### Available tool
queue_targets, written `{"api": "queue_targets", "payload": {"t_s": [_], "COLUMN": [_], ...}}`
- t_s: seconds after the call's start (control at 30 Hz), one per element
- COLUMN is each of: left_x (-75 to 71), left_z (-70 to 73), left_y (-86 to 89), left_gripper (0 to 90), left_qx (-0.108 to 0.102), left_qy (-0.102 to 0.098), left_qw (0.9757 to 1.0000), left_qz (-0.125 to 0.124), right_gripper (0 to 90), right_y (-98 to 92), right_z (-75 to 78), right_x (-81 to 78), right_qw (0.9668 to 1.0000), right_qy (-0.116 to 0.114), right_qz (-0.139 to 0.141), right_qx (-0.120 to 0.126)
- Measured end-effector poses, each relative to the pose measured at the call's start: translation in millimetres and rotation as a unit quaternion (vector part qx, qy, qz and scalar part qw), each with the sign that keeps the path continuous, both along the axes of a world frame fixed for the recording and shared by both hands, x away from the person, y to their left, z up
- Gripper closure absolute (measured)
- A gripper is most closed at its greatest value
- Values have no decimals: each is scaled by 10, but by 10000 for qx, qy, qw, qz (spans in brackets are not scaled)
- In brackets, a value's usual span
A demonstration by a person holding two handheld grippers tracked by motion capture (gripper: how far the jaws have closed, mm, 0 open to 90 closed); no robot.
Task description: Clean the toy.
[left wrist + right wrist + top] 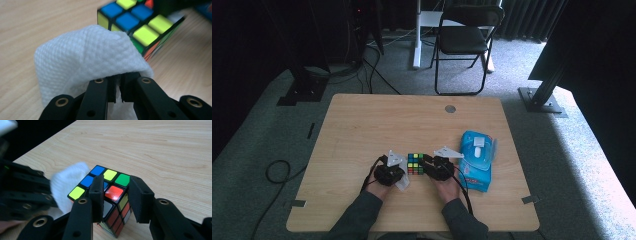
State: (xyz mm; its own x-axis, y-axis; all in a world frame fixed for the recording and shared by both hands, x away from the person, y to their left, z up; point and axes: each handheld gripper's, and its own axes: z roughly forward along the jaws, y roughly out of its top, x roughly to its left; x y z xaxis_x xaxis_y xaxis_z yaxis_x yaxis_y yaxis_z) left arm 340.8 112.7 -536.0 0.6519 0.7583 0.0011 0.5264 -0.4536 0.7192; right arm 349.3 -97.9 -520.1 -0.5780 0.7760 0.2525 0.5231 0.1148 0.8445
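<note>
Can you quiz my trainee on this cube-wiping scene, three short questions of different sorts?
1. True or false: the left gripper is shut on a white wipe.
2. What does the right gripper hold? A) puzzle cube B) wipe pack C) nothing
3. In the high view, what lies on the table to the right of the cube?

Key
1. True; its jaws pinch the wipe, which is draped against the cube's side.
2. A; the jaws grip the cube's near corner.
3. A blue pack of wipes.
</note>
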Motion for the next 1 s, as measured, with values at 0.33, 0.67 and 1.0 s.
{"api": "queue_targets", "payload": {"t_s": [0.33, 0.67, 1.0], "left_x": [59, 272, 225], "left_z": [8, 192, 186], "left_y": [32, 194, 188], "left_gripper": [851, 852, 854], "left_qx": [76, -402, -559], "left_qy": [-147, -241, -44], "left_qw": [9999, 9984, 9984], "left_qz": [47, 330, 12], "right_gripper": [668, 669, 605], "right_y": [-7, -8, 46], "right_z": [6, 24, 75], "right_x": [8, 7, 4], "right_qw": [9998, 9960, 9970], "right_qy": [22, 52, -207], "right_qz": [211, 891, 482], "right_qx": [-10, -83, -563]}}
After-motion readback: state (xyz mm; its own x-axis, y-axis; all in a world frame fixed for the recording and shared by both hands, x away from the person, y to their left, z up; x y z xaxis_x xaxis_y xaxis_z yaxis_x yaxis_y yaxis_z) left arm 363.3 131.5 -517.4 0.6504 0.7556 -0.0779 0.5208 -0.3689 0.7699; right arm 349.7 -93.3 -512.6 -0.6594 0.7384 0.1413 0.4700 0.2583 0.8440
